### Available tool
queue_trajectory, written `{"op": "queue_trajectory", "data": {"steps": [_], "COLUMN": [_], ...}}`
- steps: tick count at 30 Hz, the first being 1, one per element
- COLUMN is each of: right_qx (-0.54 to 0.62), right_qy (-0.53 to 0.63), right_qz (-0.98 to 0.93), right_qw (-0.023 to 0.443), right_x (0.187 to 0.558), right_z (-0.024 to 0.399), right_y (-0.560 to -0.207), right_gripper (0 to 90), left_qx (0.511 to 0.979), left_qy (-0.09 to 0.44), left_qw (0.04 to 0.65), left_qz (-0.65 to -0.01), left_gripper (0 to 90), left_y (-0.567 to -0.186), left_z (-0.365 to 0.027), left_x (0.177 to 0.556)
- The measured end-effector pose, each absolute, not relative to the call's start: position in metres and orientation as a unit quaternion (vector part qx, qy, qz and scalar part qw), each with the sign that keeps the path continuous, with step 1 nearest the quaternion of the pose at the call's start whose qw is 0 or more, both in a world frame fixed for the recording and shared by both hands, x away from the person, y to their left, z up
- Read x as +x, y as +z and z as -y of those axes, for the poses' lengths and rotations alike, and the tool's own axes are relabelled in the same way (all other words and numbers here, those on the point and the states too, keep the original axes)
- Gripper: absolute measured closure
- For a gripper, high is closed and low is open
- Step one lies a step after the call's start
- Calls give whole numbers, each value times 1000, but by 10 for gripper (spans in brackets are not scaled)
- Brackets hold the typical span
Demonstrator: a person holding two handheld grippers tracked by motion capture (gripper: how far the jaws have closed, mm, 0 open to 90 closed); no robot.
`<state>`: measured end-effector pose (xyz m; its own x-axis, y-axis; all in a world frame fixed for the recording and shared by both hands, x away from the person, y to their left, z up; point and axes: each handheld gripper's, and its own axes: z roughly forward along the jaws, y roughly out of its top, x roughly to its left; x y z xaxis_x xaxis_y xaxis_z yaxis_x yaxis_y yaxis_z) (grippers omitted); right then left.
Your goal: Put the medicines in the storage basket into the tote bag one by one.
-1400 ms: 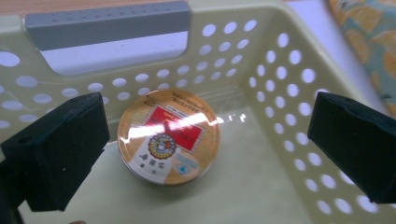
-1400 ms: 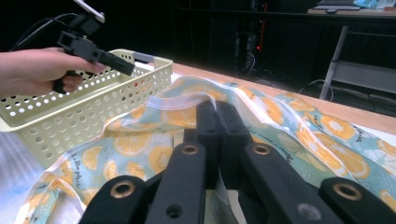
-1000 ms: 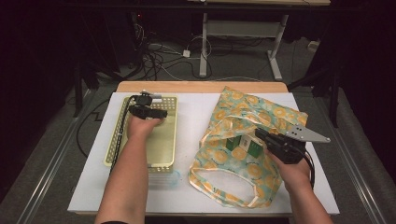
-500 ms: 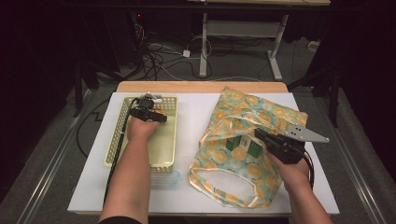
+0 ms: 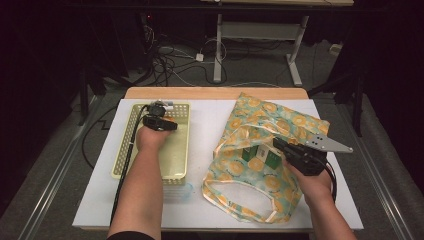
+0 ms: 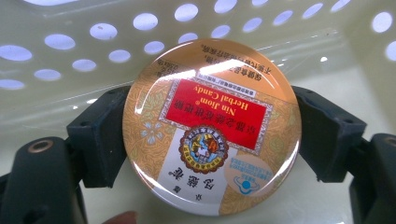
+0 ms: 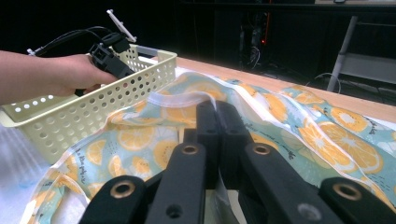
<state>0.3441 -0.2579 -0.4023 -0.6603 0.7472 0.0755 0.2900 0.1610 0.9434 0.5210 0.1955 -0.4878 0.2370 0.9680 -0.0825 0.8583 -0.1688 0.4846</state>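
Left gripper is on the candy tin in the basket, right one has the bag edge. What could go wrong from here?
1. The left gripper has just been closing around the round, glossy candy tin; gripped at its curved rim, it may slip out.
2. Lifting could knock the tin against the basket wall close behind it.
3. The right gripper pinches only thin fabric of the orange-print bag; that may pull free.

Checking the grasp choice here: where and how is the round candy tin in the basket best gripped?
Across its round edge, one jaw each side, coming from above into the basket. The candy tin lies flat and thin; the left gripper, whose jaws have just been closing, already brackets its rim that way.
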Motion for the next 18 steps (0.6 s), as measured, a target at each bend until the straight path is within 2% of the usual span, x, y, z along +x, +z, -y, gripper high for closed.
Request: {"op": "queue_trajectory", "data": {"steps": [7, 18], "right_qx": [352, 350], "right_qy": [544, 545], "right_qz": [-732, -730], "right_qw": [213, 217], "right_x": [344, 343], "right_z": [258, 262], "right_y": [-401, -398], "right_gripper": [900, 900], "left_qx": [762, 751], "left_qy": [118, 118], "left_qw": [219, 260], "left_qz": [-598, -595], "left_gripper": [193, 193], "left_y": [-486, -458], "left_z": [-192, -198], "left_x": [520, 501]}}
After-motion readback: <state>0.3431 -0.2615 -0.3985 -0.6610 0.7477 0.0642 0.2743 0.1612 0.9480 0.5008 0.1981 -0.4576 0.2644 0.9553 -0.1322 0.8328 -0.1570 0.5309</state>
